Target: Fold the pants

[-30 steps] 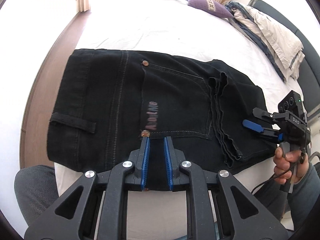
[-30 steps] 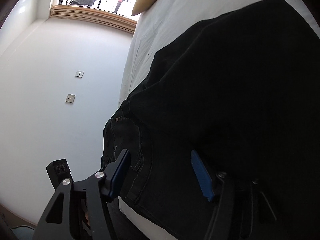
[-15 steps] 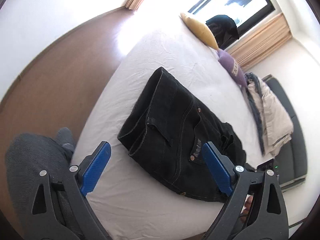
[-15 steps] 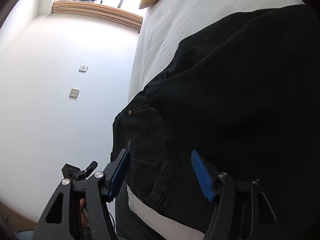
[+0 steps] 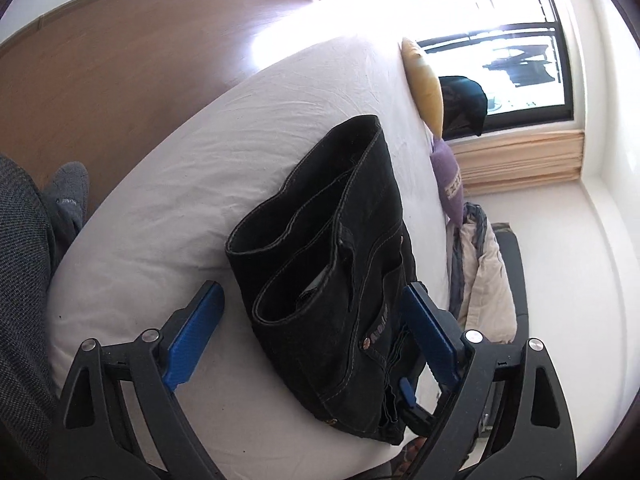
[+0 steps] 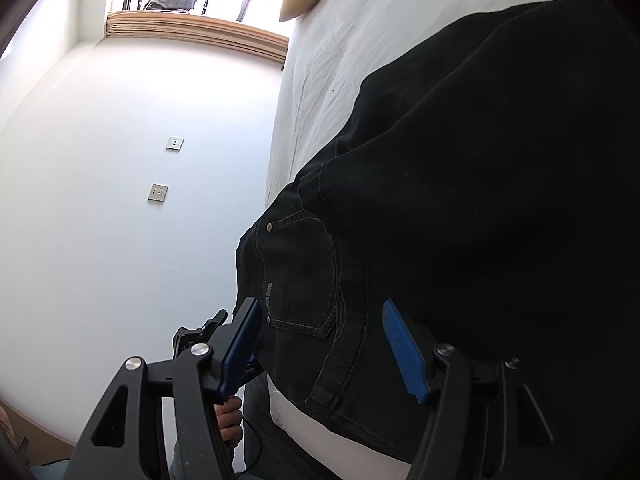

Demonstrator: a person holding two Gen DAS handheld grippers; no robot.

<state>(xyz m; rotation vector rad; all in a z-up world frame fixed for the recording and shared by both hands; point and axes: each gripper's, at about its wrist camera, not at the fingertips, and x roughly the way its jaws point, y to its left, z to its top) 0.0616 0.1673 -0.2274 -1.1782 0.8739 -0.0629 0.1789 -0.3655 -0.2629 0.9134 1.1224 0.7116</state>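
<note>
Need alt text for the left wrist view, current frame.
Folded black pants lie on a white bed, framed by the open left gripper and its blue fingers. Yellow pillow and window behind.

Folded black pants [image 5: 340,264] on bed [image 5: 168,216] (left tongs [image 5: 312,332] agape)

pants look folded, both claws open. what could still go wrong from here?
1. The folded black pants lie near the bed edge, one end about at it; a nudge could tip them off.
2. The waistband layers gape open, so the stack may slump or unfold.
3. The right claw hovers close over the fabric; pulling away carelessly could snag it.
</note>
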